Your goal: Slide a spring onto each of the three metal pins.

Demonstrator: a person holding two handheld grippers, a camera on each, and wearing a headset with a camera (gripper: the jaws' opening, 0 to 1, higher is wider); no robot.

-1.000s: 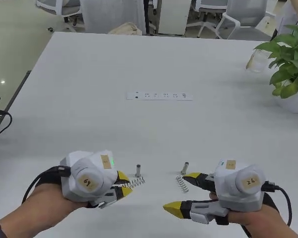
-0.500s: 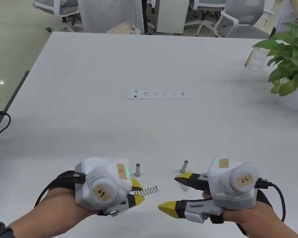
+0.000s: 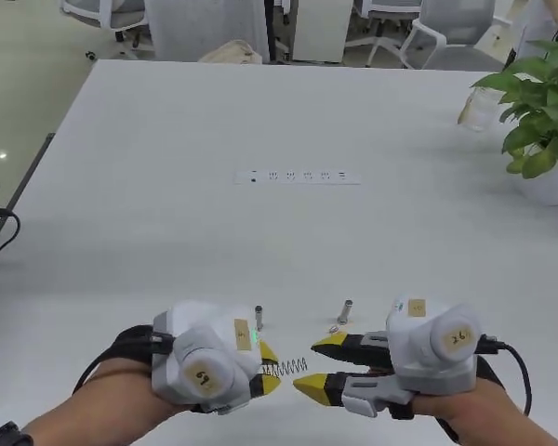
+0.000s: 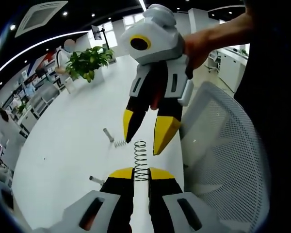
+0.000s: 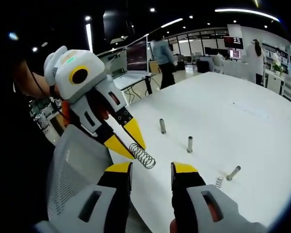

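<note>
The left gripper (image 3: 268, 368) has its jaws closed on one end of a small coil spring (image 3: 290, 366). The rest of the spring sticks out forward from the yellow tips, above the white table (image 3: 167, 139). In the left gripper view the spring sits right between the two tips, pinched by them.

The right gripper (image 3: 317, 363) faces it, tip to tip. Its jaws are open rather wide and hold nothing. The free end of the spring is near the gap between them and does not touch either tip.

Three metal pins are on the table beyond the grippers, in the right gripper view: the far pin (image 5: 162, 125), the middle pin (image 5: 189, 144) and the near pin (image 5: 233, 172). All three show bare metal. A loose spring (image 5: 219, 182) lies flat on the table just beside the near pin.

Farther back on the table lies a white power strip (image 3: 298, 177). A potted plant (image 3: 539, 102) stands at the right edge. A mesh chair back (image 4: 223, 145) is close to the person.
</note>
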